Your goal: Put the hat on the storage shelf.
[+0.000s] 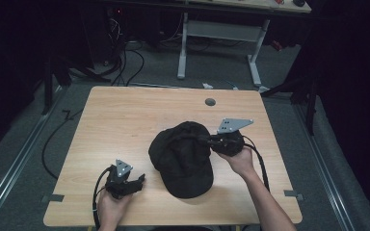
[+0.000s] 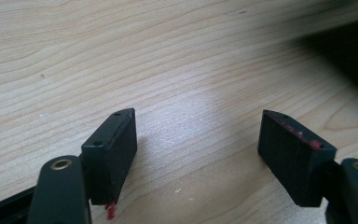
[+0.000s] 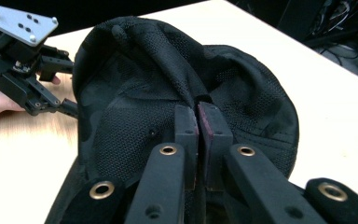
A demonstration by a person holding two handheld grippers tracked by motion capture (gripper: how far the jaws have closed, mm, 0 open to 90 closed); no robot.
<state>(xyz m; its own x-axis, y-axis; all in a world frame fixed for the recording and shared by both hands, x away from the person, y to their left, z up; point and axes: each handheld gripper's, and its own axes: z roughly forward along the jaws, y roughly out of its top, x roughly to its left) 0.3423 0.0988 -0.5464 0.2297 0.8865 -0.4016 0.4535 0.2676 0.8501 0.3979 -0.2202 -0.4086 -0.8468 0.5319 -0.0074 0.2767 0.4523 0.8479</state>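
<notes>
A black cap (image 1: 183,159) lies in the middle of the wooden table (image 1: 125,120), its brim toward the front edge. My right gripper (image 1: 207,141) is at the cap's right side, shut on a fold of the crown fabric; in the right gripper view the jaws pinch the mesh of the cap (image 3: 135,116) at the right gripper (image 3: 198,109). My left gripper (image 1: 139,180) rests near the front left of the table, apart from the cap, open. In the left gripper view the left gripper (image 2: 198,135) has only bare wood between its jaws.
A round cable hole (image 1: 210,102) sits near the table's far edge. Beyond the table stand a white desk frame (image 1: 219,33) and floor cables (image 1: 125,57). The left hand's gripper (image 3: 23,70) appears at the left of the right gripper view.
</notes>
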